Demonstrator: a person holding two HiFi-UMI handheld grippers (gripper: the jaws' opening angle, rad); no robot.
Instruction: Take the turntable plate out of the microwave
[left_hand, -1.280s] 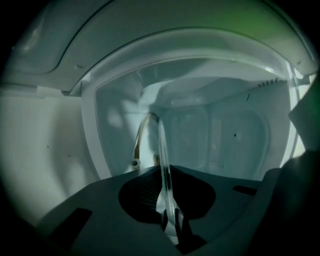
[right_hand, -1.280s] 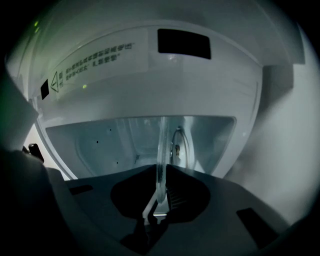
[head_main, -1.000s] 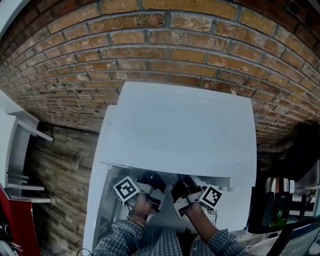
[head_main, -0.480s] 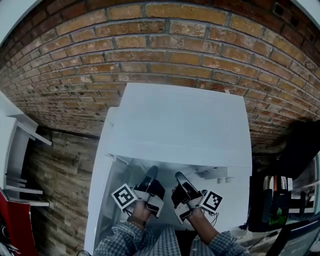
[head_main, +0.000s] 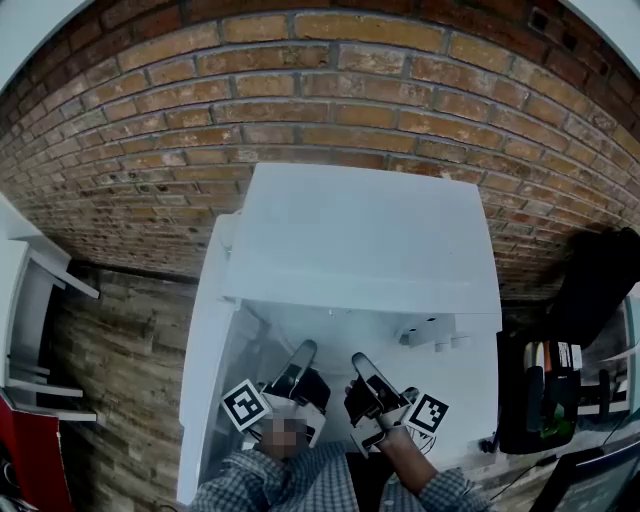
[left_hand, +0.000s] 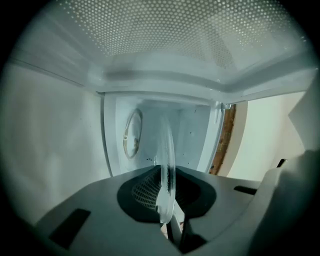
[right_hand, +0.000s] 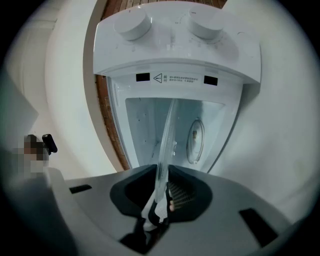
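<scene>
The turntable plate (left_hand: 166, 165), a clear glass disc, shows edge-on in the left gripper view, its rim pinched by my left gripper (left_hand: 167, 189). In the right gripper view the same plate (right_hand: 165, 145) stands edge-on, its near rim in my right gripper (right_hand: 161, 192). Both pairs of jaws have just been opening slightly, with the rim still pressed between the pads. In the head view the left gripper (head_main: 303, 352) and right gripper (head_main: 360, 362) sit side by side at the mouth of the white microwave (head_main: 360, 230); the glass there is too clear to make out.
The microwave door (head_main: 205, 350) hangs open on the left. Two knobs (right_hand: 132, 25) sit on its control panel. A brick wall (head_main: 320, 100) rises behind. A black holder with bottles (head_main: 540, 390) stands to the right, a white shelf (head_main: 30, 280) to the left.
Both grippers have drawn back out of the cavity toward the person and risen a little. Their fingers now show in front of the microwave's top edge.
</scene>
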